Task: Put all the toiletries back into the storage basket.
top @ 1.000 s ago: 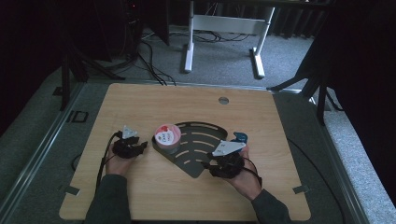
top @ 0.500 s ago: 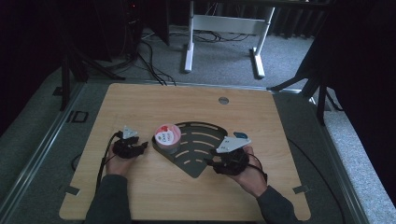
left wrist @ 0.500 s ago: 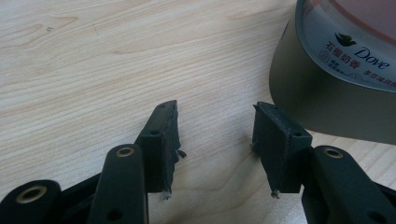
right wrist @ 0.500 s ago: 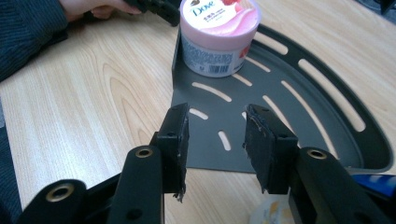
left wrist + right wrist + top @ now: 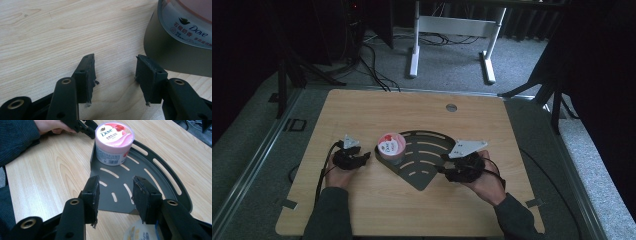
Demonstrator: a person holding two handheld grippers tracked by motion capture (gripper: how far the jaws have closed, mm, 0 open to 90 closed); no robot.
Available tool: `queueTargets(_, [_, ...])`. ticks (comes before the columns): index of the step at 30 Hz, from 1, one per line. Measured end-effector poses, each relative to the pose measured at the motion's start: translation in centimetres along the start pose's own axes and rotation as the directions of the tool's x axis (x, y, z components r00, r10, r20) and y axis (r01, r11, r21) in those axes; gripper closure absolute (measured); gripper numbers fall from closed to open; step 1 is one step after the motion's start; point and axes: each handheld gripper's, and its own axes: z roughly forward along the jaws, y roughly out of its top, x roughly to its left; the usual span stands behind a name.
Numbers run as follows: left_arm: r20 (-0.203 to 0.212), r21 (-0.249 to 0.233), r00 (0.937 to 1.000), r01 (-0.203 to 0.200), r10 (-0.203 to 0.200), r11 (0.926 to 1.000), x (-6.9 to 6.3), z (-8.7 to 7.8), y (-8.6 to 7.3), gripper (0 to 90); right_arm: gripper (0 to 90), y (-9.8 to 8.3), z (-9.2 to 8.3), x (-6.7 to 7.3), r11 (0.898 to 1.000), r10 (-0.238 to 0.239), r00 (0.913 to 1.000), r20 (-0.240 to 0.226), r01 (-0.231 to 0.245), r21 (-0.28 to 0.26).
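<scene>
The right gripper (image 5: 451,169) is lifting up from the table, and its jaws have just been opening with nothing between them. A white-lidded tub (image 5: 140,232) is lying just under it, beside the dark corner shelf tray (image 5: 432,170). That looks like a let-go. The pink Dove jar (image 5: 391,146) is sitting in the tray's corner. The left gripper (image 5: 115,68) is waiting beside the tray, jaws apart and empty.
</scene>
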Motion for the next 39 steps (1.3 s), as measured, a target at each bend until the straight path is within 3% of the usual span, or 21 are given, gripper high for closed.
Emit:
queueTargets(11, [0.001,0.0,1.0,0.001,-0.001,1.0,0.0,0.0,0.0,49.7,50.8,0.5,-0.9,-1.2,1.0,0.003,0.9999,-0.015,-0.003,-0.026])
queueTargets(19, [0.003,0.0,1.0,0.0,0.0,1.0,0.0,0.0,0.0,49.3,47.2,0.8,-1.7,-2.2,0.999,0.012,0.9999,0.01,-0.012,-0.044])
queueTargets(39, [0.006,0.002,1.0,0.002,-0.002,1.0,0.0,0.0,0.0,49.1,46.2,-0.3,-1.7,-4.2,1.0,0.025,0.9988,0.042,-0.026,0.018])
